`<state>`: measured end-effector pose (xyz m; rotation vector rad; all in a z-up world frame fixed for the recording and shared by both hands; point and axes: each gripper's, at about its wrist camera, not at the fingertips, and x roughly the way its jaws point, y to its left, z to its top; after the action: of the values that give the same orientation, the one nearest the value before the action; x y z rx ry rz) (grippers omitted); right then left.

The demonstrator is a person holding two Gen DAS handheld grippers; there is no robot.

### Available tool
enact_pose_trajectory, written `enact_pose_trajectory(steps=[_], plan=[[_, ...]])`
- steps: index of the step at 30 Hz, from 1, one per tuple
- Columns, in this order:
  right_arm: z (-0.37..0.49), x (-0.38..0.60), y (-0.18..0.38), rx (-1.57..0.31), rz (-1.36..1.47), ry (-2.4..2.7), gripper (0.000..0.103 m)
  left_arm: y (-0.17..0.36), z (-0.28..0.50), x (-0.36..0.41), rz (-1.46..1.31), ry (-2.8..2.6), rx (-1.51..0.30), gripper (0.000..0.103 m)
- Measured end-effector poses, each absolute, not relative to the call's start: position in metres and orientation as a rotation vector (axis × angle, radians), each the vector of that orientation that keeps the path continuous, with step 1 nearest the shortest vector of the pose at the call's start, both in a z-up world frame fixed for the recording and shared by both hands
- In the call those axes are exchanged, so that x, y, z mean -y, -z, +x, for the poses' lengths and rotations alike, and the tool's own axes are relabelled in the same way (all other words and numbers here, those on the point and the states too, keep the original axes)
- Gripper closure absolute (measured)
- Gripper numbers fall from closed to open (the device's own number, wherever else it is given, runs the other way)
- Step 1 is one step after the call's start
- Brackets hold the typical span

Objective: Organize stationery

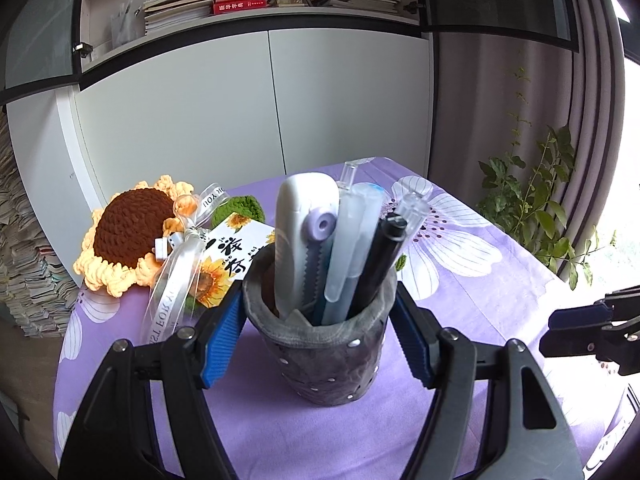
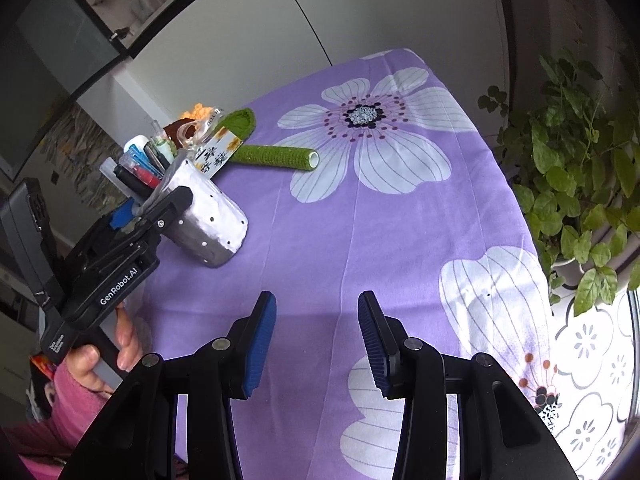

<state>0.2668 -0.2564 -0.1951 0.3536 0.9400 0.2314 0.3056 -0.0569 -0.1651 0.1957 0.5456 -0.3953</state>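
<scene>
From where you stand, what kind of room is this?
Probably a home study or office: shelves stacked with books above white cabinet doors, a small table under a purple floral cloth, and a leafy plant beside a curtain.

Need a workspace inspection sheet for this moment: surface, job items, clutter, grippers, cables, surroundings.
Surface: purple floral tablecloth covering the table.
Job's things: grey studded fabric pen holder holding pens, a black marker and a white correction-tape dispenser.
Clutter: crocheted yellow-brown sunflower with a white ribbon, printed sunflower card, green crocheted stem.
Grippers: left hand-held gripper shut on the pen holder; right hand-held gripper open, nothing between its pads.
Cables: nothing seen.
Surroundings: white cabinet doors, bookshelf with stacked books, leafy green plant.
</scene>
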Motion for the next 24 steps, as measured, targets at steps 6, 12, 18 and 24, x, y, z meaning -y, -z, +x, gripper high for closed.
enact_pose_trajectory(steps=[6,12,18,24], plan=[[0.269,0.241,0.178,-0.820,0.274,-0.217,0.060,0.166,0.304,0.058,0.202,0.401,-0.540,0.034],[0.271,0.225,0.170,-0.725,0.184,-0.178,0.060,0.167,0.302,0.057,0.204,0.402,-0.536,0.034],[0.268,0.215,0.167,-0.692,0.143,-0.178,0.060,0.166,0.301,0.056,0.194,0.405,-0.542,0.034],[0.267,0.209,0.166,-0.674,0.113,-0.169,0.060,0.166,0.299,0.058,0.205,0.401,-0.543,0.034]])
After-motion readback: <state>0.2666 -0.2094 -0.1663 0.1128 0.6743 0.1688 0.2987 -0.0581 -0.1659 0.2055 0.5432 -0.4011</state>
